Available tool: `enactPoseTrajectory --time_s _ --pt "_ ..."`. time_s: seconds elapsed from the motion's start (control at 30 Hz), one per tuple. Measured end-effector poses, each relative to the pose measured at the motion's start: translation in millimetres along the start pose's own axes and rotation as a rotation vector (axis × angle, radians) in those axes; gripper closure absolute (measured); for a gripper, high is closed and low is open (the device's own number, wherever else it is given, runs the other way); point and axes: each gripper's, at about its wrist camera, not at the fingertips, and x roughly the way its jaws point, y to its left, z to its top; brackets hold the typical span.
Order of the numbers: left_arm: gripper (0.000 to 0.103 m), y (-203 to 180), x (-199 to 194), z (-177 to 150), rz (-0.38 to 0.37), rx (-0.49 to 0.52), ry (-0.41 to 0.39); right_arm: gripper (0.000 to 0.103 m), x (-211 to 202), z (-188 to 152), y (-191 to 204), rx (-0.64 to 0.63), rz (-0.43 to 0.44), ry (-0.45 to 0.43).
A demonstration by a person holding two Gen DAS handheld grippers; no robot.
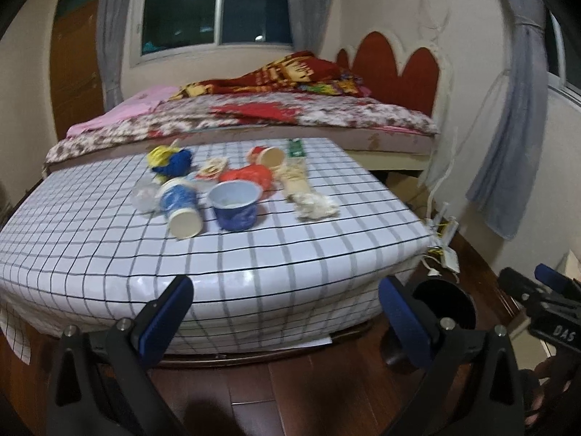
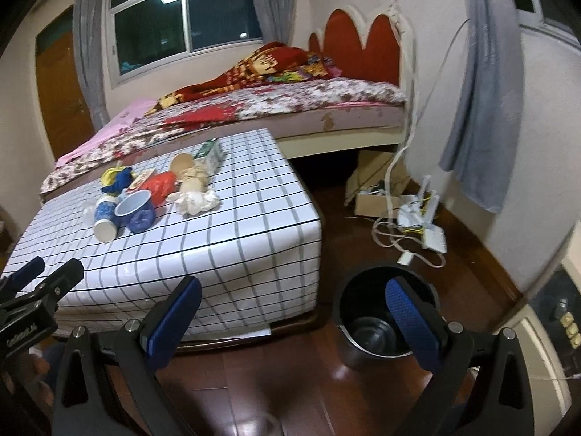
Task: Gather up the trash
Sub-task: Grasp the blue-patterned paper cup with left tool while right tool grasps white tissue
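Trash: a loose cluster sits mid-way along the checked table (image 1: 254, 254), well apart from both of my grippers; nothing is collected yet, by my reading.
Left gripper (image 1: 287, 312): jaws wide apart, holding nothing, hanging short of the table's near edge over the wood floor.
Right gripper (image 2: 294, 312): also spread and empty, with the black bin (image 2: 366, 334) on the floor just beyond its right finger, beside the table's corner.
Nearest pieces: the toppled blue-and-white paper cup (image 1: 180, 207) and the blue bowl (image 1: 235, 205) lie closest to me. I judge both light and thin-walled. I would pinch the cup across its body gently so it does not crush or roll away. The bowl I would take by one rim wall; some residue seems to be inside, so I'd keep it level.
Soft pieces: the crumpled tissue wad (image 1: 316, 205) and the orange plastic bag (image 1: 254, 178) should squash easily, so any bunched part will do. The clear wrapper (image 1: 143, 196) looks slippery.
Farther pieces: a second tipped cup (image 1: 270, 156), a green carton (image 1: 295, 148) and a blue-and-yellow bundle (image 1: 170, 160) lie towards the bed (image 1: 290, 112).
Risk: the tablecloth looks glossy, so light items may skid when nudged.
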Motion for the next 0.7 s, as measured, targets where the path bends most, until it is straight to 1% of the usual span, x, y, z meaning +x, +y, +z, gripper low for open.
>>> enactPoseTrajectory --time_s 0.07,0.13,0.2,0.27,0.3,0.33,0.37,0.47,0.6,0.63,0.67,0.7 --pt "0.001 18 11 0 0.028 -0.027 0.020 0.001 12 3 6 -0.011 0.020 0.013" --pt "0.001 32 21 0 0.048 -0.035 0.039 0.001 26 7 17 -0.041 0.024 0.007" --pt "0.001 48 33 1 0.104 -0.038 0.050 0.001 39 11 27 -0.064 0.031 -0.005" --pt "0.001 60 41 1 0.134 -0.053 0.053 0.001 54 14 38 -0.092 0.068 -0.024" --pt "0.001 67 47 2 0.148 -0.062 0.055 0.001 67 17 46 -0.114 0.087 0.011" --pt "0.001 74 53 3 0.159 -0.070 0.057 0.001 77 20 52 -0.132 0.087 0.048" --pt "0.001 79 58 4 0.166 -0.077 0.058 0.001 87 23 59 -0.144 0.084 0.072" --pt "0.001 98 76 7 0.176 -0.120 0.057 0.001 111 32 75 -0.138 0.133 0.091" --pt "0.001 116 100 16 0.166 -0.178 0.052 0.001 146 43 104 -0.181 0.150 0.103" --pt "0.001 118 106 19 0.170 -0.186 0.054 0.006 152 45 107 -0.182 0.160 0.105" --pt "0.002 120 112 22 0.172 -0.191 0.055 0.012 163 47 112 -0.188 0.166 0.114" --pt "0.002 122 119 26 0.175 -0.199 0.054 0.015 171 50 116 -0.193 0.170 0.121"
